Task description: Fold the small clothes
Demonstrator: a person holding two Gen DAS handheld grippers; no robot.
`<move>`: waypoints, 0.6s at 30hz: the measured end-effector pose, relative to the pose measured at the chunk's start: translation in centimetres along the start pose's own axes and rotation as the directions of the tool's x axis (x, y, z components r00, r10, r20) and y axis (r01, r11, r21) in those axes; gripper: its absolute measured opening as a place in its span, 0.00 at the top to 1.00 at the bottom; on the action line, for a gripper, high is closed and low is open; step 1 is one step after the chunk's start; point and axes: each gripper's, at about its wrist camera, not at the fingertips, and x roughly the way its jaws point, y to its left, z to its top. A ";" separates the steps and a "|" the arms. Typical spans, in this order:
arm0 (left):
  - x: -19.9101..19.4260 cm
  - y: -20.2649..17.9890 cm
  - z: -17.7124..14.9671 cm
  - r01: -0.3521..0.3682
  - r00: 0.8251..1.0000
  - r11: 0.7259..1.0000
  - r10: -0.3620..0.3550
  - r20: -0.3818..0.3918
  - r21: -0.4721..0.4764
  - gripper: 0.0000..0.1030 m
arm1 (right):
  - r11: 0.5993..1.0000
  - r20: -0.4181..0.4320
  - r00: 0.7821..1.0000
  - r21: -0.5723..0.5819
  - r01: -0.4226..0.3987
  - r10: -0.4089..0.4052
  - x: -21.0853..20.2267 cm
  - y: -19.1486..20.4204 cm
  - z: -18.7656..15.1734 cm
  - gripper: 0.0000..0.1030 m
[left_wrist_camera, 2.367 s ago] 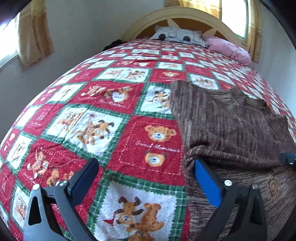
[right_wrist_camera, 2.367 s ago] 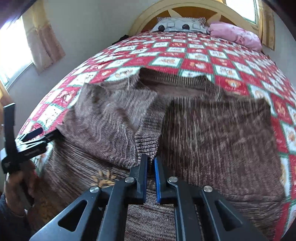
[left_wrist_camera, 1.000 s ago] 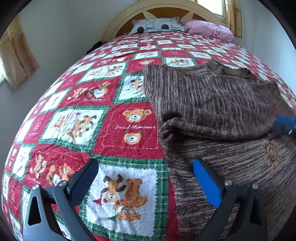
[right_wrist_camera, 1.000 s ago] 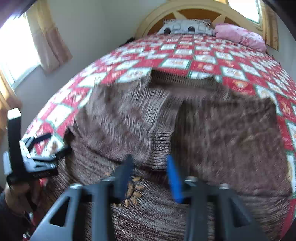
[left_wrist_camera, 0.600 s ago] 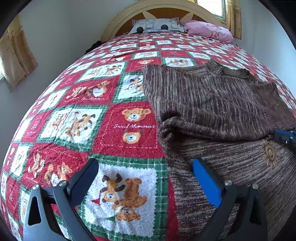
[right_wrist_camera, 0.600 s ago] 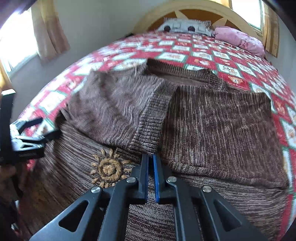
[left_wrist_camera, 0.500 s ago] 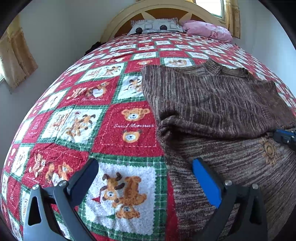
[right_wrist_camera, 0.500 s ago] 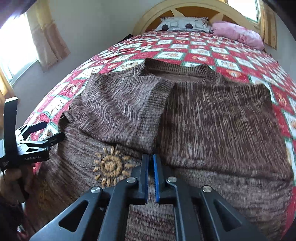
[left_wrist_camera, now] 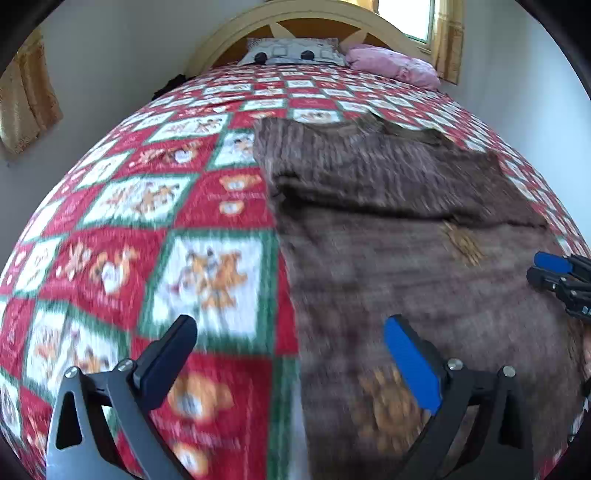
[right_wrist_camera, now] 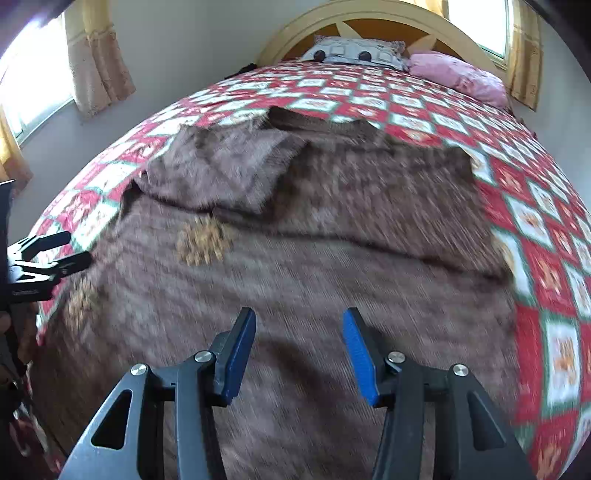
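A brown knitted sweater [left_wrist_camera: 388, 236] lies flat on the bed, both sleeves folded in across its chest; it fills the right wrist view [right_wrist_camera: 295, 258]. A tan sun motif [right_wrist_camera: 201, 240] shows on its front. My left gripper [left_wrist_camera: 291, 354] is open and empty, straddling the sweater's left edge near the hem. My right gripper [right_wrist_camera: 299, 350] is open and empty above the lower body of the sweater. Each gripper shows in the other's view: the right [left_wrist_camera: 554, 273], the left [right_wrist_camera: 51, 254].
The bed is covered by a red, green and white teddy-bear quilt [left_wrist_camera: 147, 206]. A grey patterned pillow [left_wrist_camera: 291, 50] and a pink pillow [left_wrist_camera: 391, 66] lie by the curved headboard [right_wrist_camera: 369, 22]. Curtained windows [right_wrist_camera: 96, 59] flank the bed.
Both grippers have pulled back toward the sweater's hem. The right gripper, shut half a second ago, is now open. The left stayed open.
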 end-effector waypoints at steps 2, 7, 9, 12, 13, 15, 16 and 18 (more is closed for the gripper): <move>-0.4 -0.1 -0.8 0.003 1.000 1.000 -0.003 -0.009 0.002 0.00 | 1.000 0.005 1.000 0.007 0.009 -0.009 -0.9 -0.6 -1.4 0.51; -1.4 -0.3 -3.5 0.021 0.999 1.000 -0.022 -0.028 -0.013 0.00 | 1.000 0.017 1.000 0.023 0.021 -0.022 -3.3 -1.2 -3.9 0.51; -2.0 -0.7 -4.4 0.015 1.000 1.000 -0.015 -0.022 -0.002 0.00 | 0.999 0.020 0.999 0.025 0.026 -0.027 -4.0 -1.3 -4.8 0.51; -2.7 -1.0 -5.4 0.012 1.000 1.000 -0.012 -0.020 0.006 0.00 | 0.999 0.026 0.998 0.013 0.050 -0.050 -4.9 -1.2 -6.1 0.51; -2.9 -1.1 -5.7 0.011 1.000 1.000 -0.011 -0.017 0.007 0.00 | 0.998 0.028 0.998 0.013 0.054 -0.054 -5.1 -1.2 -6.5 0.51; -3.3 -1.3 -6.2 0.018 1.000 1.000 -0.018 -0.020 0.005 0.00 | 0.998 0.035 0.997 0.016 0.061 -0.062 -5.8 -1.2 -7.3 0.51; -3.5 -1.3 -6.5 0.022 1.000 1.000 -0.022 -0.019 0.004 0.00 | 0.998 0.039 0.997 0.015 0.063 -0.064 -6.2 -1.1 -7.8 0.51; -4.0 -1.6 -7.2 0.029 0.999 1.000 -0.029 -0.018 0.012 0.00 | 0.997 0.047 0.996 0.000 0.081 -0.081 -6.9 -0.8 -9.0 0.51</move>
